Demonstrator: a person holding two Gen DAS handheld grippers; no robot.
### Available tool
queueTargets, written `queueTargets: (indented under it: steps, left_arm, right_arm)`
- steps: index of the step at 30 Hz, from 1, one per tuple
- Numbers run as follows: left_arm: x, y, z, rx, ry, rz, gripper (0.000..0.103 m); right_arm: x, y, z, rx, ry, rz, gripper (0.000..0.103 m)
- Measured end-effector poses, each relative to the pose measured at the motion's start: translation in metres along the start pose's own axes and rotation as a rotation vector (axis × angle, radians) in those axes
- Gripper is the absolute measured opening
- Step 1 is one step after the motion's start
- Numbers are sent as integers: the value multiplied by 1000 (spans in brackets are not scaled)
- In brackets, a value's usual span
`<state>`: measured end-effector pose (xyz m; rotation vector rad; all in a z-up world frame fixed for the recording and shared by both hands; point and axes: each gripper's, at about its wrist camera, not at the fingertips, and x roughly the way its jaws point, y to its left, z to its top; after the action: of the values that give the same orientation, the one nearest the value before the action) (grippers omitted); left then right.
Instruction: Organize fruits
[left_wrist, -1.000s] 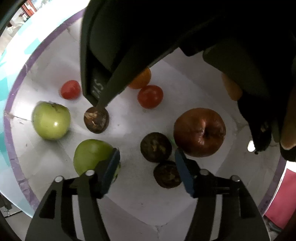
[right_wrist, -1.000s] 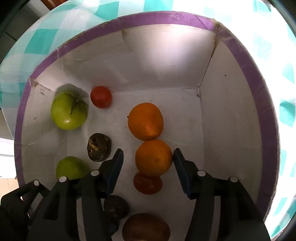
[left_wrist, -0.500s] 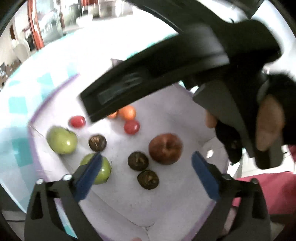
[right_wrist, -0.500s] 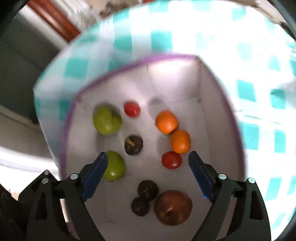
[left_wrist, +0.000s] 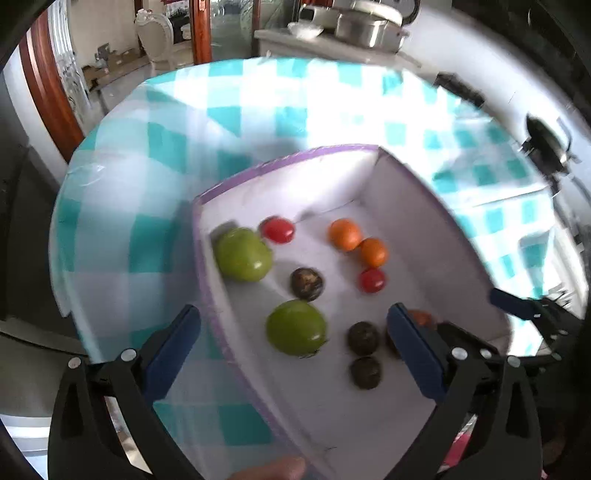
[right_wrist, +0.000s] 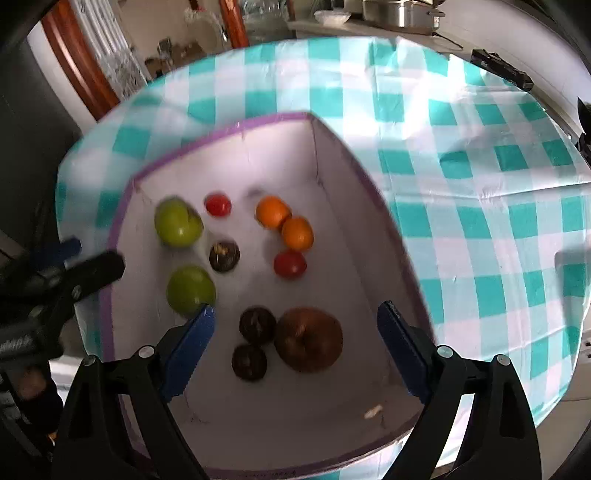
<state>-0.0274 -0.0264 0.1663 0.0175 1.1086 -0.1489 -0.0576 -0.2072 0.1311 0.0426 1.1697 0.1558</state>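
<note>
A white box with a purple rim (right_wrist: 258, 122) (left_wrist: 280, 158) holds the fruit. In the right wrist view I see two green apples (right_wrist: 178, 222) (right_wrist: 190, 291), two oranges (right_wrist: 272, 211) (right_wrist: 297, 233), two red tomatoes (right_wrist: 218, 204) (right_wrist: 290, 264), three dark round fruits (right_wrist: 224, 255) (right_wrist: 257, 325) (right_wrist: 249, 362) and a brown-red apple (right_wrist: 308, 339). My right gripper (right_wrist: 295, 339) is open and empty, well above the box. My left gripper (left_wrist: 295, 347) is open and empty, above the box's left wall. Its right finger hides most of the brown-red apple.
The box stands on a table with a teal-and-white checked cloth (right_wrist: 461, 166) (left_wrist: 155, 155). The left gripper shows at the left edge of the right wrist view (right_wrist: 55, 273). Pots stand on a counter (left_wrist: 365, 22) behind the table.
Both grippers have risen out of the box and opened wide. The right one let go of the orange it straddled. The whole box and table now show.
</note>
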Motion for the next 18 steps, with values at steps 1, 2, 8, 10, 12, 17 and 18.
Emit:
queueTargets:
  steps: [1, 2, 8, 10, 12, 17, 18]
  left_arm:
    - [2, -1, -2, 14, 15, 22, 101]
    - [14, 0, -8, 25, 24, 33, 101]
    - [19, -5, -22, 38, 45, 42, 101]
    - [23, -5, -24, 33, 51, 44, 101]
    - [25, -3, -25, 26, 60, 39, 101]
    - [28, -1, -26, 21, 65, 46, 101]
    - [28, -1, -27, 21, 66, 47, 101]
  right_arm:
    - [1, 2, -2, -7, 5, -1, 87]
    - [3, 6, -3, -9, 6, -3, 87]
    - [4, 13, -9, -29, 19, -6, 87]
    - [5, 15, -9, -36, 26, -9, 87]
    - [6, 17, -9, -43, 30, -12, 87]
    - [9, 19, -9, -54, 41, -13, 87]
    - [10, 19, -9, -53, 44, -17, 87]
